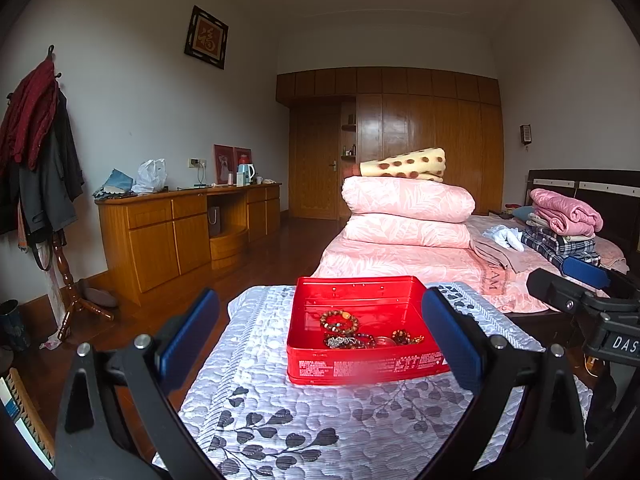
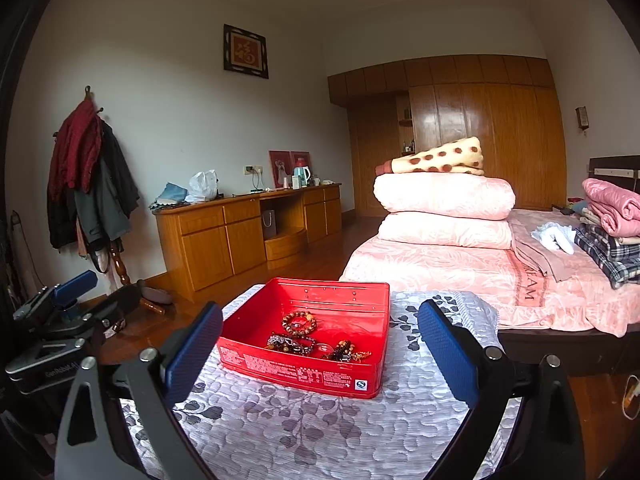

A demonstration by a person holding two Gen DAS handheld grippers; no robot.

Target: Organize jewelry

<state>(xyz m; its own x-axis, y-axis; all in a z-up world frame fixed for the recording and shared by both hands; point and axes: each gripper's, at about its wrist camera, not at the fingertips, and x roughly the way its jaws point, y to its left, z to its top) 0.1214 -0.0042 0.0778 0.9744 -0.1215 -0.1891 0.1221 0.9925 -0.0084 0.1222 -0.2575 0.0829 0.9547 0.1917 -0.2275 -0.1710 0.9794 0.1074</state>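
Near the far edge of the quilted cloth (image 2: pixel 320 432), and toward its middle, a shallow red tin (image 2: pixel 308 376) is set, lidless and open to the top; inside it, on the near half of its floor, several beaded bracelets (image 2: pixel 299 322) are seen, one lying apart as a neat ring (image 1: pixel 339 321) and the rest heaped in a dark tangle (image 2: pixel 292 344) beside a further cluster (image 2: pixel 345 352) toward the near right corner. The left gripper (image 1: pixel 320 336) is held spread wide with nothing between its blue pads (image 1: pixel 191 332), the tin being framed in the gap but not touched; the right gripper (image 2: pixel 320 348) is likewise wide apart and empty, near the tin's front wall.

The bracelets are judged light and limp, probably strung on elastic, with hard round beads that may roll or slip under flat pads; a grip across a single strand at the outer arc of the separate ring is judged safest, since the tangled ones are likely to be lifted together or snagged. The tin is judged thin, stiff and light, and liable to slide on the cloth if pushed; it could be steadied by a pinch on its rim (image 1: pixel 356 280).
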